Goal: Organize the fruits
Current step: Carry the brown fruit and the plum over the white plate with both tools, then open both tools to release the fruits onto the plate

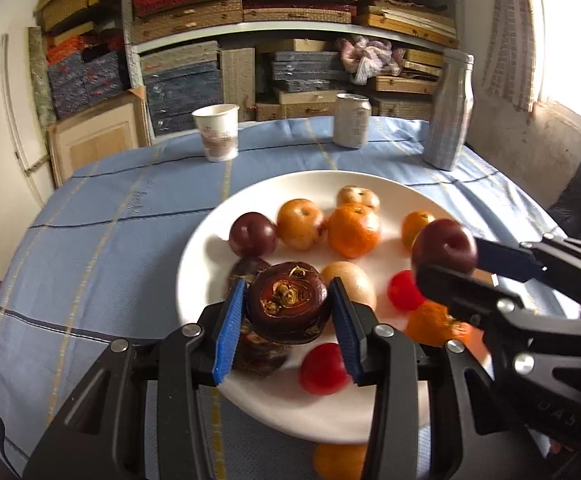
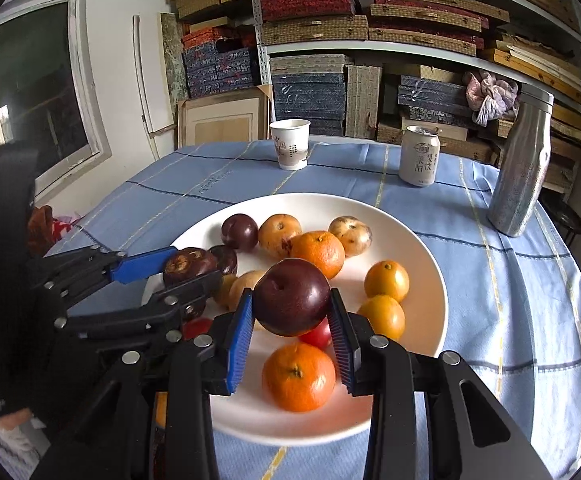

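Observation:
A white plate (image 1: 290, 184) (image 2: 422, 240) on the blue tablecloth holds several fruits: oranges (image 1: 353, 230) (image 2: 298, 376), dark plums (image 1: 253, 234) (image 2: 239, 231), tan fruits (image 1: 301, 224) and red ones (image 1: 324, 368). My left gripper (image 1: 288, 316) is shut on a dark brown mangosteen (image 1: 286, 306), held over the plate's near left part; it also shows in the right wrist view (image 2: 188, 266). My right gripper (image 2: 290, 320) is shut on a dark red plum (image 2: 291, 298) above the plate; in the left wrist view it comes in from the right with the plum (image 1: 444, 246).
At the back of the table stand a paper cup (image 1: 216, 132) (image 2: 290, 144), a drink can (image 1: 351, 120) (image 2: 419, 156) and a steel bottle (image 1: 448, 110) (image 2: 522, 168). An orange (image 1: 338, 460) lies off the plate at the near edge. Shelves of boxes stand behind.

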Available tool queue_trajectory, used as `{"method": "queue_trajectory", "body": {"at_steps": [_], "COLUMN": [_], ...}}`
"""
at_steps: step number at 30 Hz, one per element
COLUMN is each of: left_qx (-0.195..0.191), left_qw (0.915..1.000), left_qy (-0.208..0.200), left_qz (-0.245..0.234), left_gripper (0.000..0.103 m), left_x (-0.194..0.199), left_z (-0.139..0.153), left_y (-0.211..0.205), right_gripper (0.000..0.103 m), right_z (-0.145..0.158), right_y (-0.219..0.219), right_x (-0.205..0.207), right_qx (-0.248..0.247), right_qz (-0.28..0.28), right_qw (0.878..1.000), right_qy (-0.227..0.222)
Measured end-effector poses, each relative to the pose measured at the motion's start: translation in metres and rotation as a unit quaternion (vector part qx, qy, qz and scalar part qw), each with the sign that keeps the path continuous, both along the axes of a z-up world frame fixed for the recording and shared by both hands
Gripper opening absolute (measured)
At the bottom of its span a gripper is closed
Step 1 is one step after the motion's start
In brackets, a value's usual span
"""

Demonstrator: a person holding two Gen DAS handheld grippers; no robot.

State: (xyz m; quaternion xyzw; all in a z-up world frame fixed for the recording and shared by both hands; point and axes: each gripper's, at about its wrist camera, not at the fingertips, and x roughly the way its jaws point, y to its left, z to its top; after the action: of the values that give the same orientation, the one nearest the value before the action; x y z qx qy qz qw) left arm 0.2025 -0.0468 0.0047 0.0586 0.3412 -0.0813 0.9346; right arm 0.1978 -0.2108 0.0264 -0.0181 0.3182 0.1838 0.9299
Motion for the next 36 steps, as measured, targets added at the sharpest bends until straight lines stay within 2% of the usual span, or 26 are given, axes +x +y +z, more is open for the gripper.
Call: {"method": "queue_trajectory", "body": {"at_steps": [15, 19, 23, 28, 36], "left_qx": [0.008, 0.011, 0.008, 0.012, 0.013], "left_qw": [0.9999, 0.9997, 0.9997, 0.9995, 0.9990], "left_qy": [0.004, -0.007, -0.007, -0.017, -0.037], "left_qz": [0.013, 0.022, 0.023, 0.023, 0.021], "left_gripper": [0.042, 0.054, 0.057, 0.071, 0.077], "left_x": [0.009, 0.007, 0.007, 0.002, -0.016], "left_z": [-0.008, -0.005, -0.004, 0.000, 0.013], "left_y": [0.001, 0.002, 0.004, 0.003, 0.001], "right_gripper": [0.039, 0.045, 0.050, 0.057, 0.058], "right_z": [-0.008, -0.007, -0.001, 0.006, 0.018], "right_y": [0.001, -0.002, -0.006, -0.008, -0.011], "right_x": [0.011, 0.011, 0.008, 0.001, -0.019], "right_qx": [0.001, 0.002, 0.006, 0.013, 0.026], "right_qz": [-0.001, -0.009, -0.012, -0.011, -0.010], "right_qw": [1.000, 1.000, 1.000, 1.000, 0.999], "right_qy": [0.012, 0.003, -0.011, -0.020, -0.035]}}
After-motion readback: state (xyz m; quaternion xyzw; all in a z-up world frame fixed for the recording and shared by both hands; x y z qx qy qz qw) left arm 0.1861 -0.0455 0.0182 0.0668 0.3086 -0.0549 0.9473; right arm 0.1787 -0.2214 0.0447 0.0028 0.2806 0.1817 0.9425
